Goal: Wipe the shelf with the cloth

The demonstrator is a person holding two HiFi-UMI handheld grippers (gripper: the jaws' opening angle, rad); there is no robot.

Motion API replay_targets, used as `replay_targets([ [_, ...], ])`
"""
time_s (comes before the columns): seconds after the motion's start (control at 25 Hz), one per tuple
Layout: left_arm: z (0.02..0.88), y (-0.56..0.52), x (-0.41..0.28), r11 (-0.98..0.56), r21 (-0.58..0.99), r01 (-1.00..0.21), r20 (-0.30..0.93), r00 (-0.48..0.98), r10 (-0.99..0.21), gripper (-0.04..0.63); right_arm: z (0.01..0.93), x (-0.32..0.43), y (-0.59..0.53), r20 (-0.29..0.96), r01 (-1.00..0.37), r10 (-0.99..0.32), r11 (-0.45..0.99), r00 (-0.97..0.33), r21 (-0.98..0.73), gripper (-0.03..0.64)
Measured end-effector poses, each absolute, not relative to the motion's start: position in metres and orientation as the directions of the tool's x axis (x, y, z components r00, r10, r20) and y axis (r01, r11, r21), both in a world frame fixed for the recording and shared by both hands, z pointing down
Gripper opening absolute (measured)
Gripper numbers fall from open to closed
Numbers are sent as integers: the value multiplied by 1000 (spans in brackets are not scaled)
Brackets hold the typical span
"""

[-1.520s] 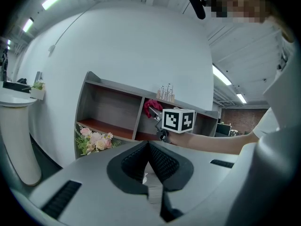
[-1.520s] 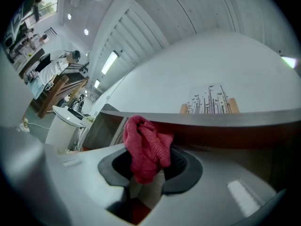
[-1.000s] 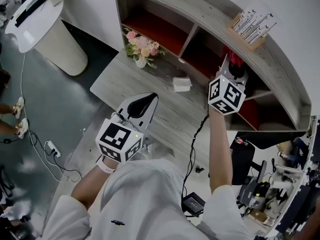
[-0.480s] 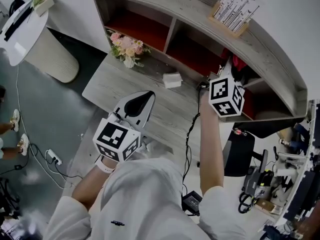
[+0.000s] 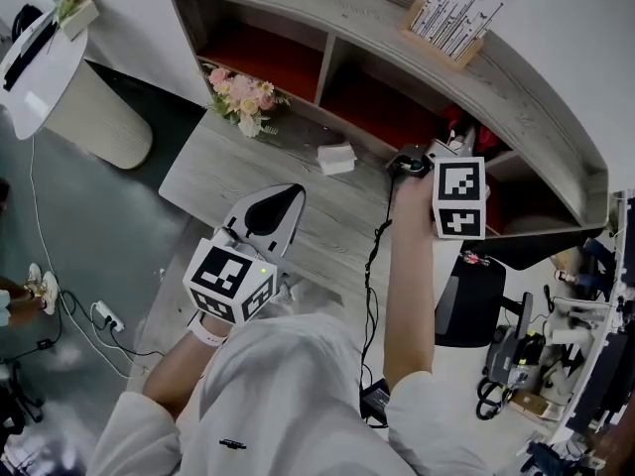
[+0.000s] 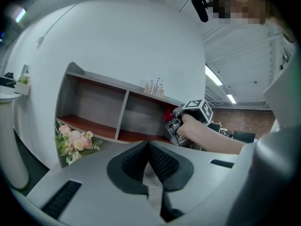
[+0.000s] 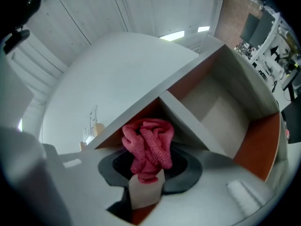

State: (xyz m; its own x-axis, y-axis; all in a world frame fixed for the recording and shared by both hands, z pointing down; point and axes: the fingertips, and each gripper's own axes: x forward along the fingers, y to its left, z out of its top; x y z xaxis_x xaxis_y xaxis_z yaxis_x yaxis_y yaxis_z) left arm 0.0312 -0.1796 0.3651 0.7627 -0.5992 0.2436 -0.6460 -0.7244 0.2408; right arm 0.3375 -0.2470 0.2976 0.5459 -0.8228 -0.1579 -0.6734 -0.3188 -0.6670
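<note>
Right now I am holding the crumpled pinkish-red terry cloth (image 7: pixel 148 147) clamped in the jaws of the right hand-held gripper (image 7: pixel 146 175). It is sitting just in front of an upright divider of the grey wooden shelf with orange-red floors (image 7: pixel 188 121); whether it is touching the wood I cannot tell. My left hand-held gripper (image 6: pixel 149 149) is hovering above the grey wood-grain tabletop (image 5: pixel 218 172), its jaws resting together with nothing between them, well apart from the pink flower bunch (image 5: pixel 238 89).
</note>
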Motion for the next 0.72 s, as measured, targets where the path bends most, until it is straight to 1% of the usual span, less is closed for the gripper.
replay_targets([
  [0.48,367,-183,28,-710,233,-665,253,746,-616,6,293,354,-273,-195,-715,-821,-320,537,-621,135],
  [0.6,367,-185,29,-707,233,-668,251,743,-620,6,291,353,-283,-202,-742,-833,-314,514,-592,135],
  [0.72,368,-185,30,-704,234,-670,252,742,-622,6,288,342,-297,-224,-803,-859,-296,461,-517,135],
])
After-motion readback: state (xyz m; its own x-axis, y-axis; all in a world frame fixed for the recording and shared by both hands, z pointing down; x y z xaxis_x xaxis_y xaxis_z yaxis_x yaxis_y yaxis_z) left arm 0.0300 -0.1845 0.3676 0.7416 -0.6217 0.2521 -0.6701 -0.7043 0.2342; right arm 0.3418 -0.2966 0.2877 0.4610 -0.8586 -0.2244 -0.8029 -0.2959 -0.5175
